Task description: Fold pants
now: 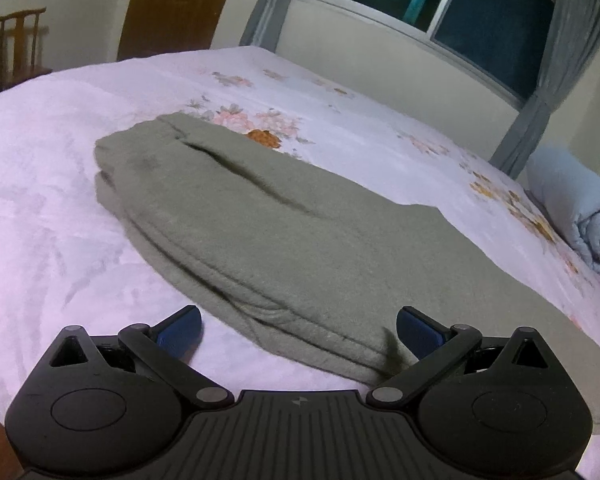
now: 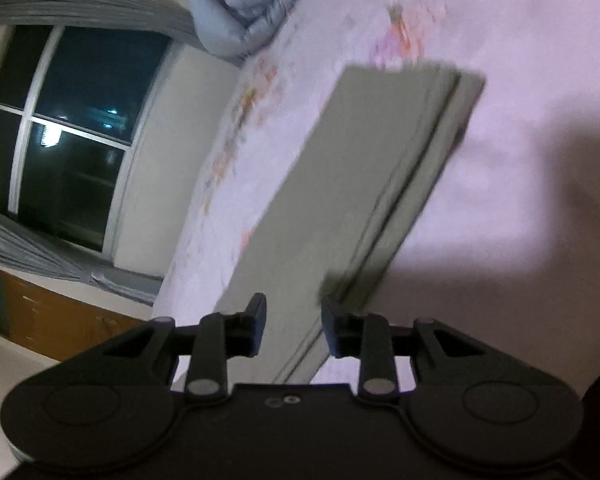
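Grey-green pants (image 1: 268,216) lie folded lengthwise into a long strip on the pale pink floral bed sheet (image 1: 40,184). My left gripper (image 1: 299,326) is open wide, its blue fingertips (image 1: 180,328) on either side of the near end of the strip, just above the sheet. In the right wrist view the pants (image 2: 340,200) run as a long layered strip away from me. My right gripper (image 2: 294,320) is open, empty, over the near end of the strip. That view is blurred by motion.
A rolled light-blue quilt (image 1: 572,208) lies at the bed's far right edge and shows in the right wrist view (image 2: 244,4). A window (image 1: 440,4) with grey curtains lies beyond the bed. A wooden door (image 1: 172,4) and a chair (image 1: 20,44) stand at far left.
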`<act>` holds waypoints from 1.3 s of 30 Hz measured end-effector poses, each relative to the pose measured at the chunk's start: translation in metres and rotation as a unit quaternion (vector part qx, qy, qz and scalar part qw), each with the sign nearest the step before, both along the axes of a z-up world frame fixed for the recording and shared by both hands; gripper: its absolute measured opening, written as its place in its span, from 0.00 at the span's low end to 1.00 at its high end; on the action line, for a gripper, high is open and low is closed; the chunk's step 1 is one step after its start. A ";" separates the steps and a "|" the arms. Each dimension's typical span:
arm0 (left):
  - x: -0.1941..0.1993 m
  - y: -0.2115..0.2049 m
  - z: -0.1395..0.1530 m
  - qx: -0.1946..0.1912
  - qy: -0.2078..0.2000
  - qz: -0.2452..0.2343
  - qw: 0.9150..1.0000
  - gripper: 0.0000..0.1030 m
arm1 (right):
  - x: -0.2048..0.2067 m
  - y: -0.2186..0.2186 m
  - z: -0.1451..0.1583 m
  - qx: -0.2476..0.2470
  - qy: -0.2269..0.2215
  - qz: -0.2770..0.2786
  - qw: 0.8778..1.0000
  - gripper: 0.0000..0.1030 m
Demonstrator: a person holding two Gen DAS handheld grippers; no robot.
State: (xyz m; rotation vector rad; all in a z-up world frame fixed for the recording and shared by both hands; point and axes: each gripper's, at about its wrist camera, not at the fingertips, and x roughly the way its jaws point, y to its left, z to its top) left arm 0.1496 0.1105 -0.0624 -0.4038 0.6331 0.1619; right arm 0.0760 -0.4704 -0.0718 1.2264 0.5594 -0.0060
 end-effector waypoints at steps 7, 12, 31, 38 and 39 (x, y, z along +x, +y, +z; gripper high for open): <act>0.000 0.001 -0.002 -0.002 0.007 -0.011 1.000 1.00 | 0.001 0.014 -0.006 0.012 0.028 0.004 1.000 0.22; 0.005 0.000 -0.003 -0.008 0.013 -0.014 1.000 1.00 | 0.021 0.013 -0.017 0.022 0.045 0.011 0.999 0.22; 0.001 0.012 -0.006 -0.036 0.002 -0.017 0.999 1.00 | 0.006 0.020 0.010 -0.090 0.054 0.026 0.994 0.00; 0.001 0.008 -0.006 -0.030 0.003 -0.021 0.999 1.00 | -0.014 0.028 0.009 -0.048 0.070 0.009 0.996 0.10; 0.001 0.008 -0.007 -0.032 0.003 -0.019 0.999 1.00 | -0.016 0.037 0.011 -0.036 0.048 0.020 0.998 0.10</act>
